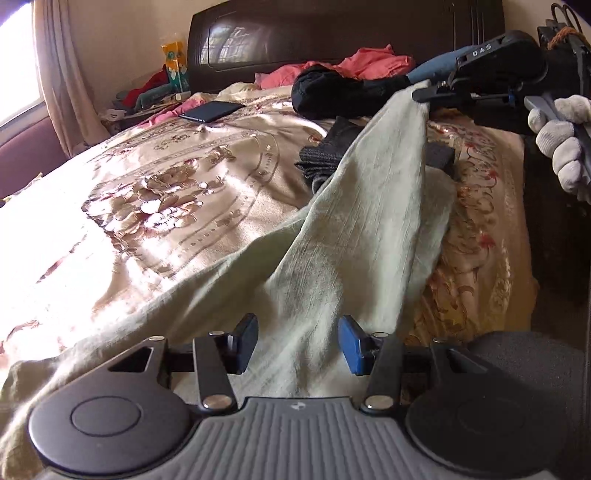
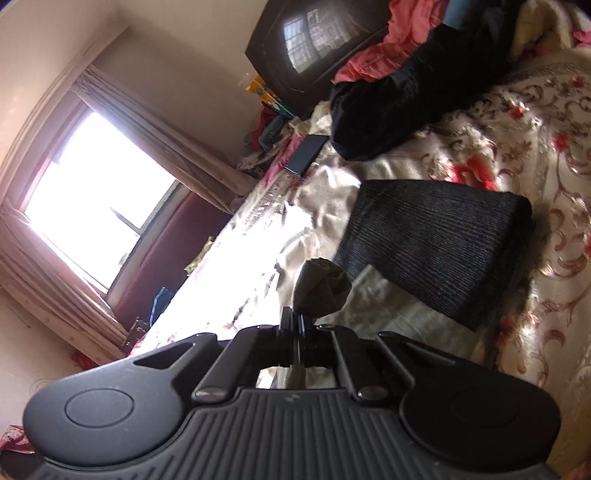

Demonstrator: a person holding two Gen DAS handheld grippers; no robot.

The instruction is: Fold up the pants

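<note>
Pants (image 1: pixel 369 221), one pale pair: right hand-held gripper (image 2: pixel 295 325) clamps one corner, left hand-held gripper (image 1: pixel 297 345) gapes above.

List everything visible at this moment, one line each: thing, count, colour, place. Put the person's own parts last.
pants: one, pale green, draped across the bed, one end lifted
bedspread: one, cream-gold with red flowers, covering the bed
folded clothes: one stack, dark grey, right side of the bed
black garment: one, near the headboard
pink clothes: one heap, against the headboard
headboard: one, dark brown, far end
phone: one, dark, flat on the bed by the far left edge
curtain: one, beige, by the window at left
left tool: open, over the pants
right tool: shut on the pants' raised end
gloved hand: one, white, holding the right tool
</note>
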